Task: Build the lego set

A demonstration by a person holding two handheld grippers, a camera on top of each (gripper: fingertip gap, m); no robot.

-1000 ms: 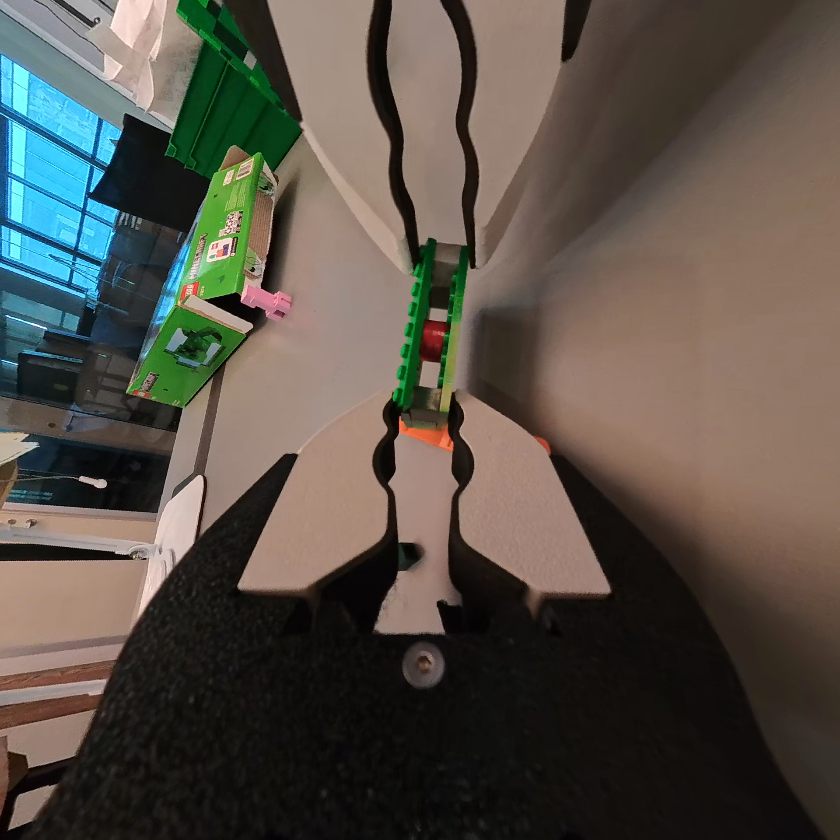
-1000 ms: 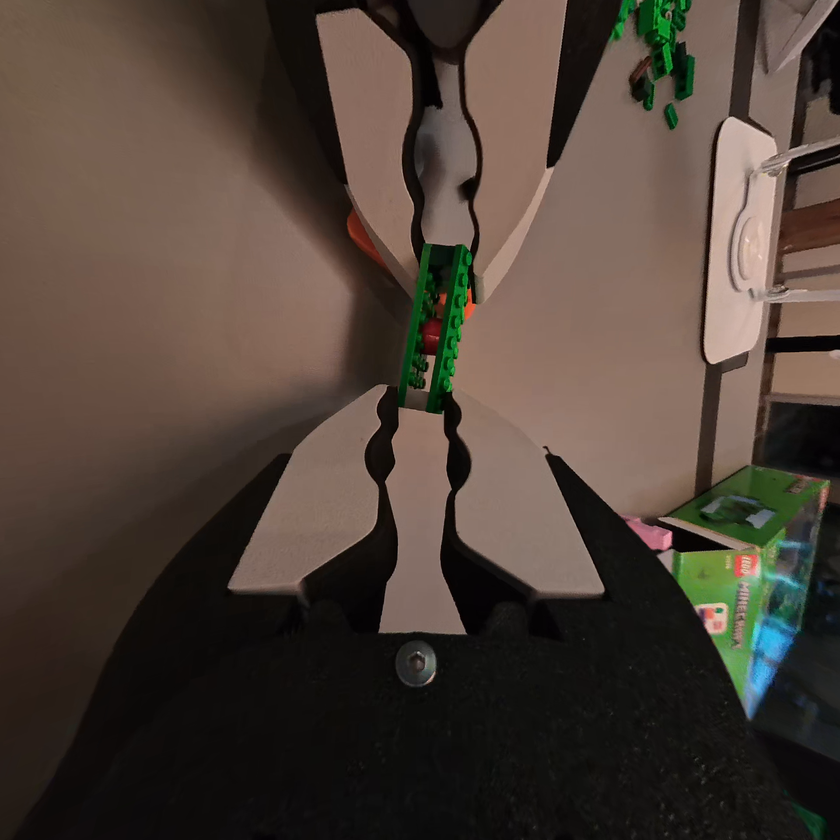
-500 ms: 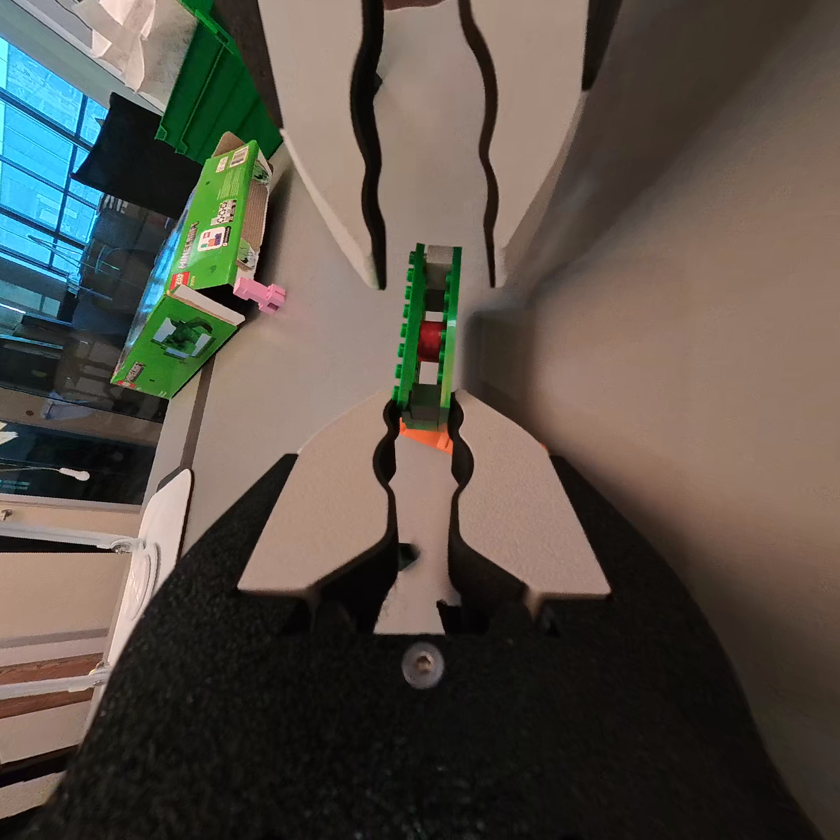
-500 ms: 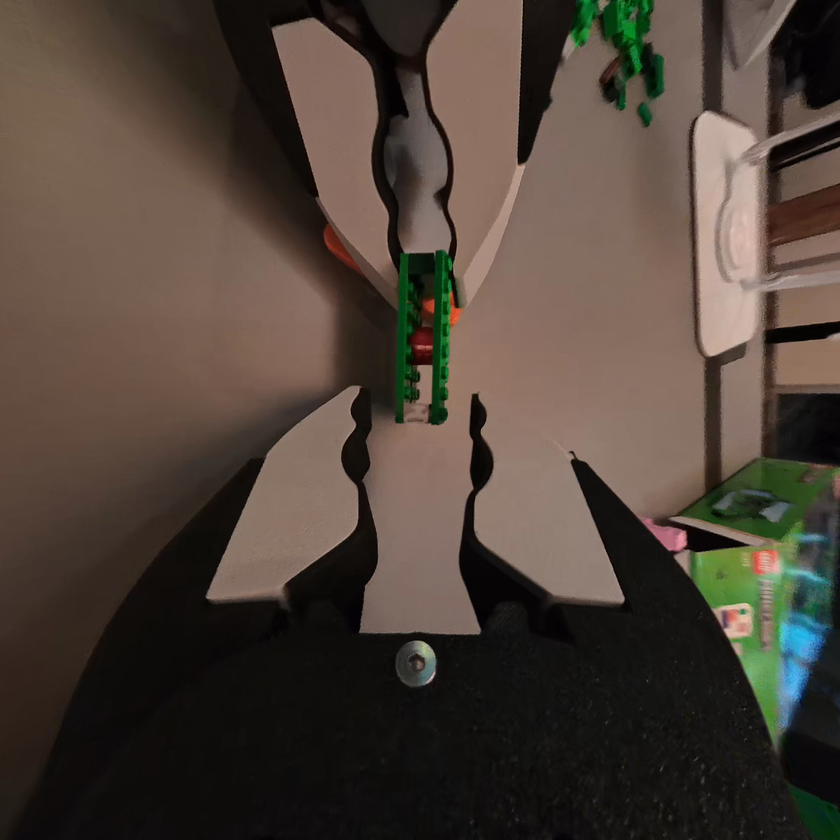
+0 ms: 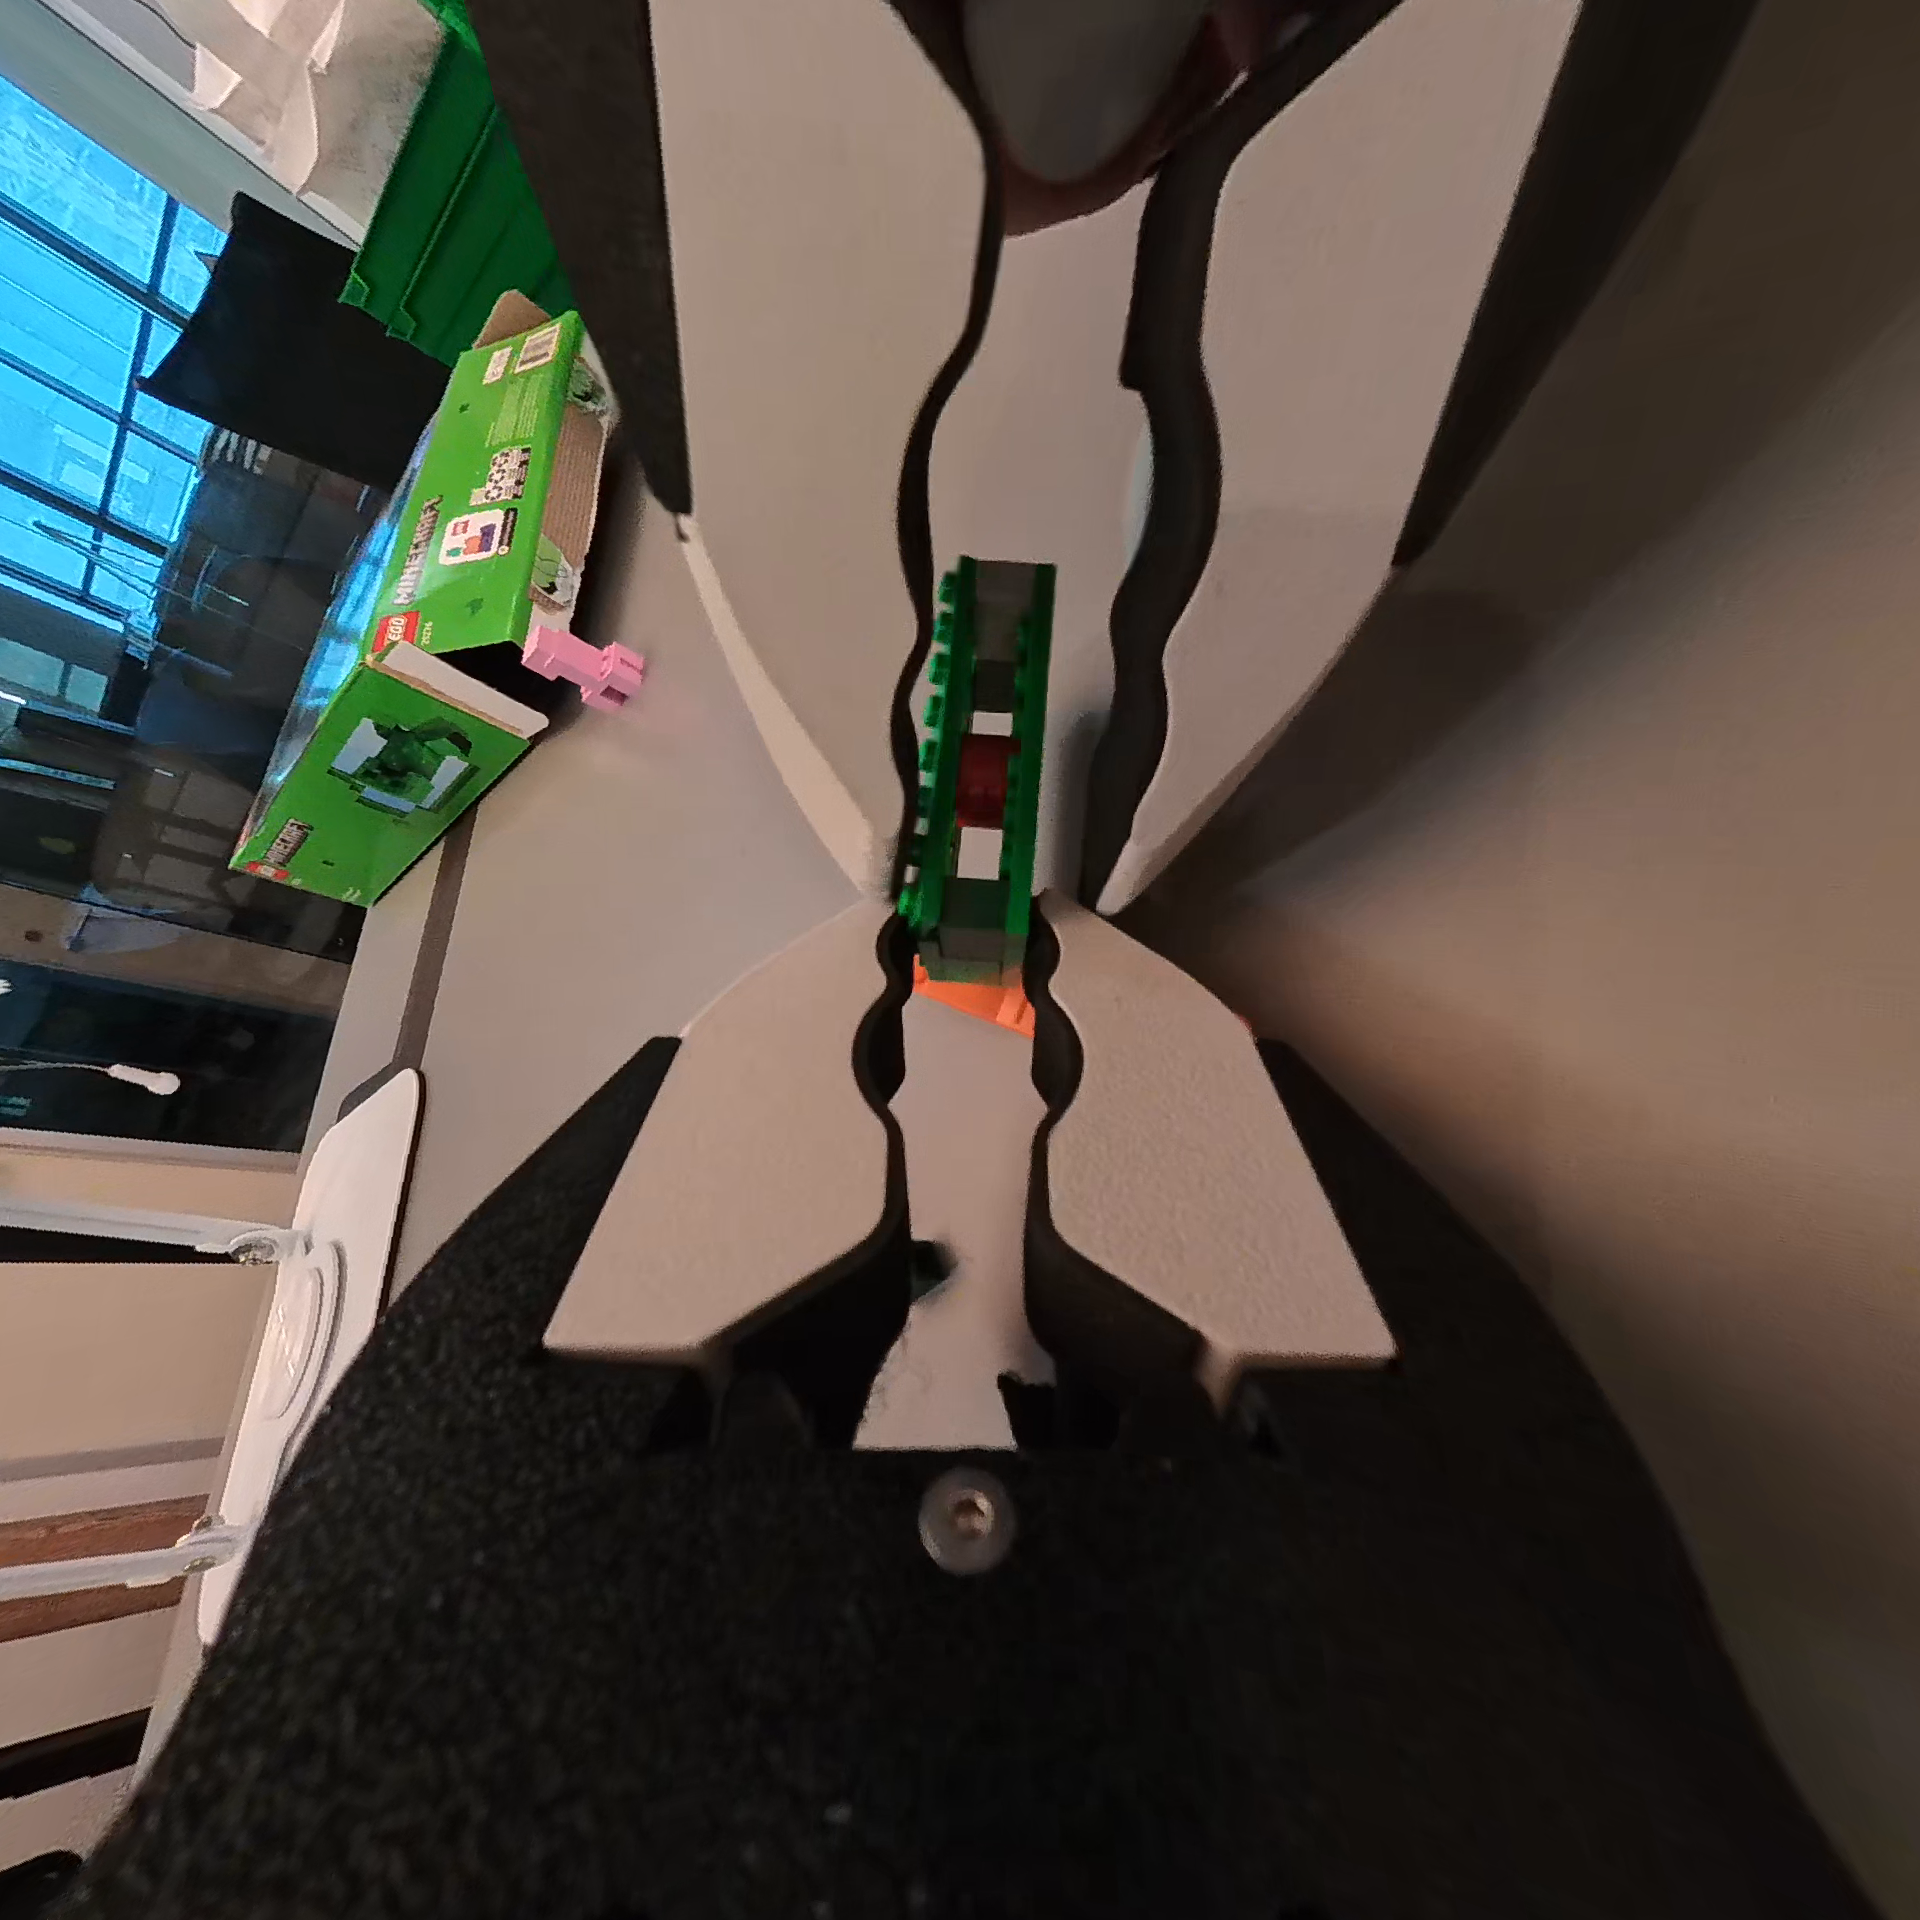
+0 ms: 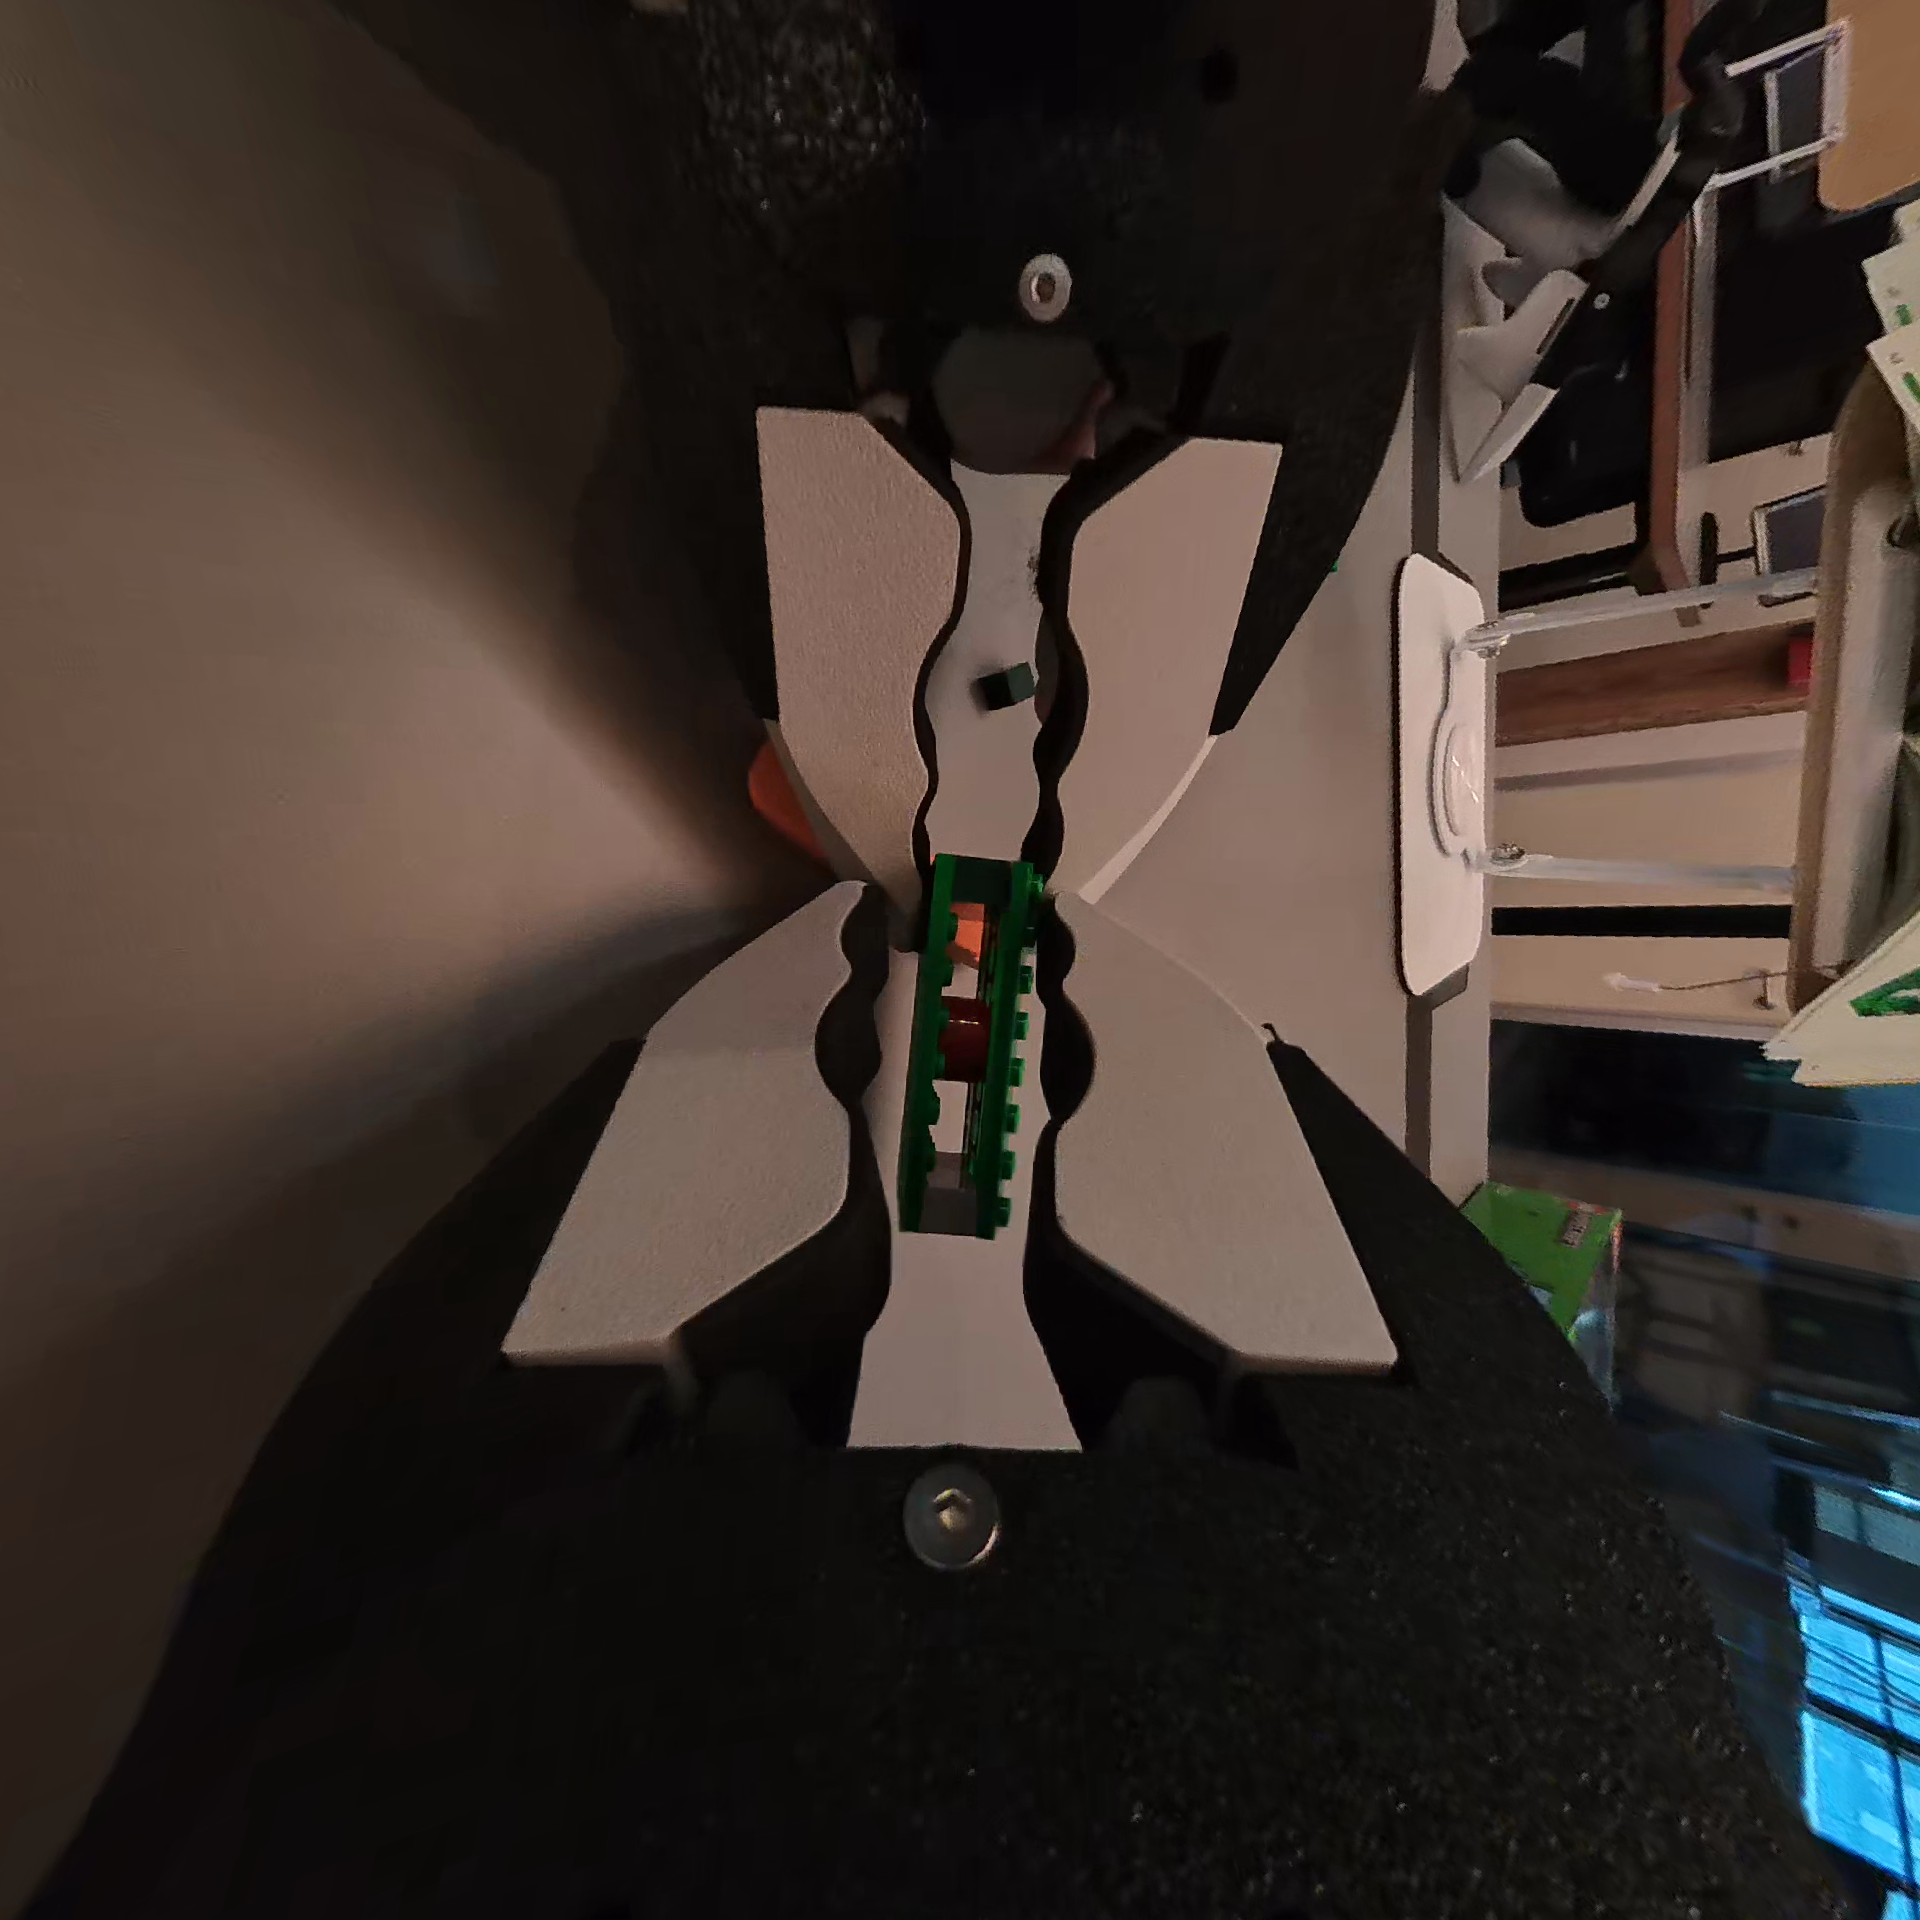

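Grey table top [image 5: 582, 935] fills most of both views, with a green lego box [image 5: 416, 644] and a small pink piece [image 5: 587, 665] lying off to one side near big windows. Two grippers meet tip to tip over the table, and the green lego build [image 5: 977, 769] with a red part inside sits between them. The left gripper [image 5: 966, 925] pinches one end of the build, while the right gripper [image 6: 961, 914] has its fingers spread a little around the build, and I cannot tell if they touch it.
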